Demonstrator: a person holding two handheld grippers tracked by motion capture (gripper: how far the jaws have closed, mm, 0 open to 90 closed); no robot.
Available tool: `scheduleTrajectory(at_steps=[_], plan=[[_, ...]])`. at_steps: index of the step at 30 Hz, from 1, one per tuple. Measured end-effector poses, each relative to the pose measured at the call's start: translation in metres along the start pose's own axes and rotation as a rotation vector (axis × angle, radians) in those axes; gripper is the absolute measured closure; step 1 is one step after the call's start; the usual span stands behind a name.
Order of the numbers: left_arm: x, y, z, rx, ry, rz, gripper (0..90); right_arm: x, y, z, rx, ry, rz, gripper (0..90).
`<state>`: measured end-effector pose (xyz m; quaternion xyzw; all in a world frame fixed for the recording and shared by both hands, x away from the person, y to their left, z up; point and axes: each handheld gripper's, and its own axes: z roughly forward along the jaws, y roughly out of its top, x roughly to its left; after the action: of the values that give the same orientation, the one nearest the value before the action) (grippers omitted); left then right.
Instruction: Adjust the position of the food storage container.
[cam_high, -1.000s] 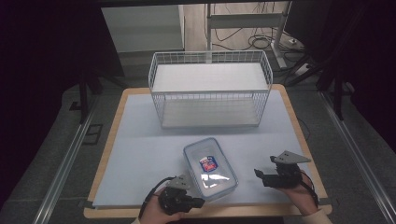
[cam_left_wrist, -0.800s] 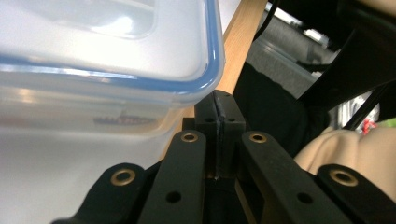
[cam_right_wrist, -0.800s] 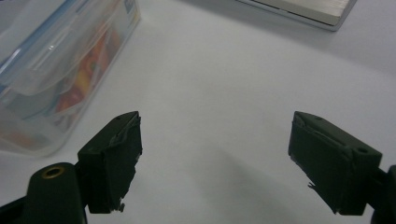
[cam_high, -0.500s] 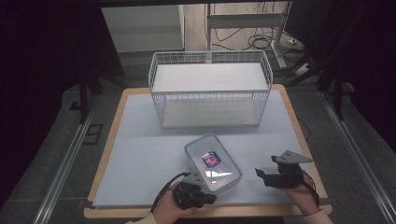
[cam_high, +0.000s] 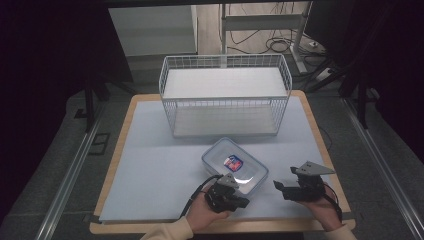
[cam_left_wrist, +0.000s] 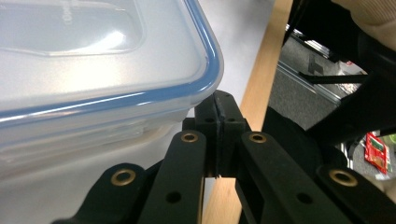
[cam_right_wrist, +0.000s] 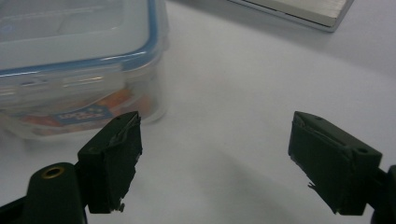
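Note:
A clear plastic container (cam_high: 235, 164) with a blue-sealed lid lies on the pale mat, with a red and blue label showing through it. My left gripper (cam_high: 244, 202) is at its near corner with its jaws shut and nothing between them. In the left gripper view the closed tips (cam_left_wrist: 219, 109) sit just under the lid's rounded corner on the container (cam_left_wrist: 93, 70), touching or nearly touching its wall. My right gripper (cam_high: 278, 186) is to the right of the box and points at it. Its jaws (cam_right_wrist: 215, 158) stand wide open and hold nothing, a short way from the container (cam_right_wrist: 70, 51).
A white wire basket (cam_high: 225, 95) stands at the back middle of the table. The wooden table edge (cam_high: 220, 227) runs close below both hands. Grey floor and metal rails lie on either side, and cables lie on the floor behind the basket.
My left gripper has moved right along the table's front to the container's near corner. The container has slid a little away and to the right. The right gripper has stayed put.

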<state>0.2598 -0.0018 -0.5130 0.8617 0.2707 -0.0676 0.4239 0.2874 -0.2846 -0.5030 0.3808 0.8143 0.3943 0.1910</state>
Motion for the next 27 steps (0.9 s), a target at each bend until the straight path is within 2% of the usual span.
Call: scheduleTrajectory(at_steps=[7,13,15,17,19,21,22,24,27], plan=[[0.002,0.011,0.013,-0.001,0.010,-0.005,90.0,0.000,0.000,0.000,0.000,0.000,-0.001,17.5],[0.002,0.015,0.017,-0.003,0.017,-0.008,89.9,-0.001,0.000,0.000,0.001,0.001,0.000,17.6],[0.002,0.014,0.013,-0.006,0.009,-0.003,89.9,-0.001,0.000,0.000,-0.001,0.001,0.002,17.9],[0.000,0.006,0.000,-0.013,0.007,0.006,89.6,-0.001,0.000,-0.001,-0.002,0.002,0.004,18.5],[0.000,-0.003,-0.014,-0.029,0.010,-0.003,89.5,0.000,0.001,-0.003,-0.005,0.009,0.007,20.2],[0.002,-0.013,-0.030,-0.034,0.027,-0.006,89.1,0.002,0.001,-0.005,-0.009,0.016,0.002,22.3],[0.002,-0.013,-0.030,-0.034,0.027,-0.006,89.0,0.002,0.001,-0.005,-0.009,0.016,0.002,22.3],[0.009,-0.029,-0.056,-0.071,0.074,-0.030,88.7,0.003,0.001,-0.005,-0.007,0.020,-0.002,24.0],[0.019,-0.041,-0.076,-0.106,0.111,-0.074,88.2,0.003,0.001,-0.004,-0.003,0.022,-0.001,24.7]])
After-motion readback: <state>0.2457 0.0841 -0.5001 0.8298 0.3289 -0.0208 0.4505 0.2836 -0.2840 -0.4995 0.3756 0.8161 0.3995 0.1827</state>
